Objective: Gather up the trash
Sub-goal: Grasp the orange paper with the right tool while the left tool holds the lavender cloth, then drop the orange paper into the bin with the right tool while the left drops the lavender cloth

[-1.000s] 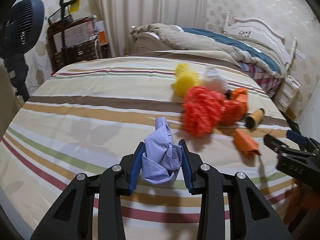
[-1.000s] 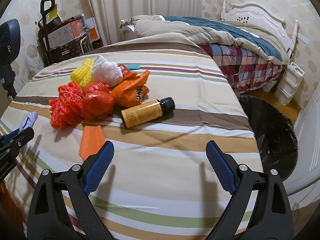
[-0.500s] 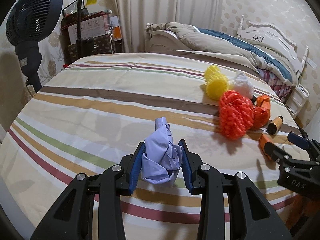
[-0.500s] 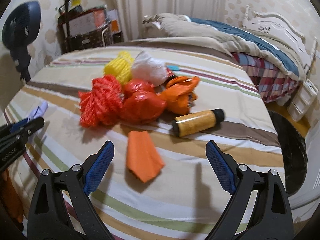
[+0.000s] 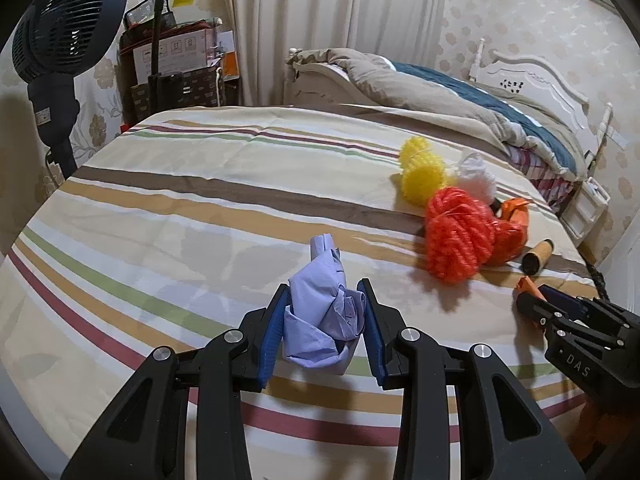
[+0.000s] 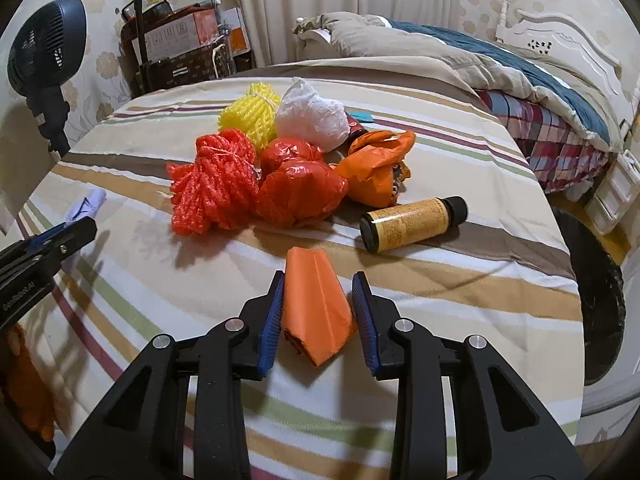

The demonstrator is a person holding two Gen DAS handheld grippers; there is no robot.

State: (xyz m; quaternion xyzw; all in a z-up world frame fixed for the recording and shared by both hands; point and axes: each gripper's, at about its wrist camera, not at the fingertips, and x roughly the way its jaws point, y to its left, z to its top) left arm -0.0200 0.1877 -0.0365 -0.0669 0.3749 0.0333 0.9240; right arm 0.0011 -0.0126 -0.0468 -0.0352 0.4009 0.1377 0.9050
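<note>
L gripper (image 5: 325,326) round lilac wad (image 5: 324,316), R gripper (image 6: 319,312) astride orange paper (image 6: 316,304)

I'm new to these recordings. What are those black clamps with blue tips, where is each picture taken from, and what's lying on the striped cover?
There is no robot: a person holds a two-finger gripper in each hand, each with a fisheye camera looking along its fingers. One picture comes from each gripper.

The left gripper is shut on a crumpled lavender cloth. The right gripper has its blue pads close on either side of a folded orange paper; I cannot tell if it is gripping yet.

On the striped cover lie a red mesh bundle, a yellow mesh bundle, a red plastic bag, a white plastic bag, an orange bag and a yellow-labelled bottle on its side.
</note>
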